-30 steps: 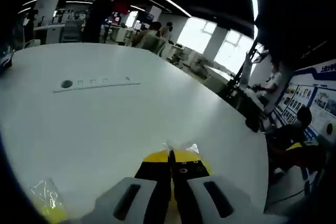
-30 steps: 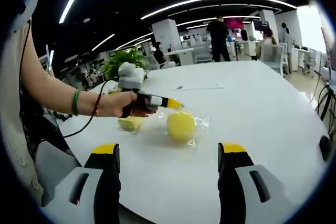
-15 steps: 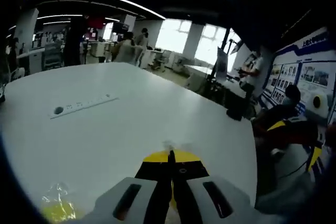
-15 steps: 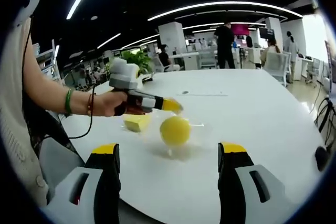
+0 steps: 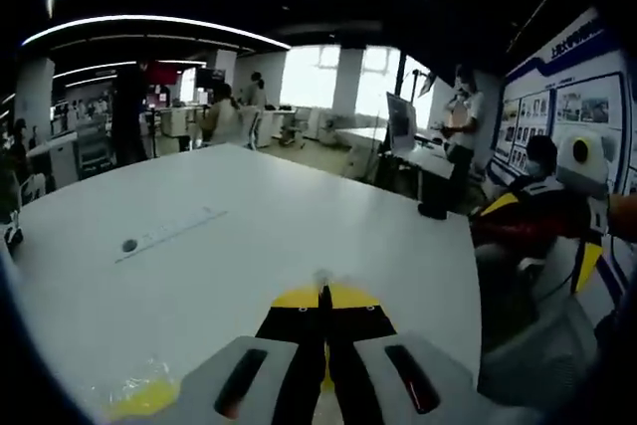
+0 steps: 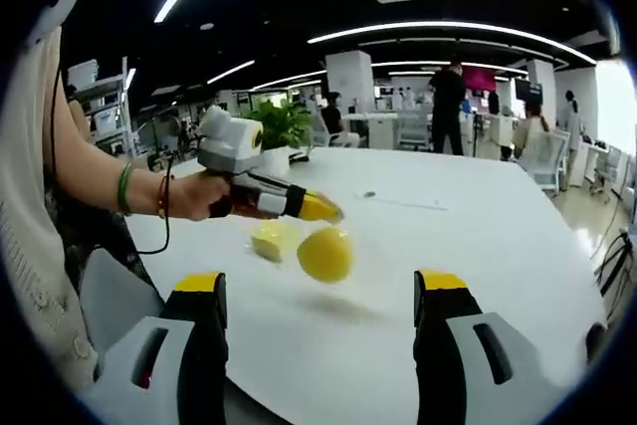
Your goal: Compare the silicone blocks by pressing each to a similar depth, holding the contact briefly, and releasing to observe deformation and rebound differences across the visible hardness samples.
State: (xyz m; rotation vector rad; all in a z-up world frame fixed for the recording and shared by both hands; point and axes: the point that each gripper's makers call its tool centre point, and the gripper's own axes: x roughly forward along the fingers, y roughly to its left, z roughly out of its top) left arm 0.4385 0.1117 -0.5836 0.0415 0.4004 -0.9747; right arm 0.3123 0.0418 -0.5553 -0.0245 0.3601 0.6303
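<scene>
Evidently, the left gripper [image 6: 333, 214], jaws clamped on the bagged yellow ball [image 6: 324, 254], is lifting it off the surface [image 6: 478, 246] while the right gripper [image 6: 318, 296] is waiting, jaws apart; lowering gently should precede pressing.

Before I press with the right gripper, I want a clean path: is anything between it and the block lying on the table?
Nothing lies on the table between the open right gripper and the block. But the left gripper holds a bagged yellow ball hanging just beside it, close to that path.
</scene>
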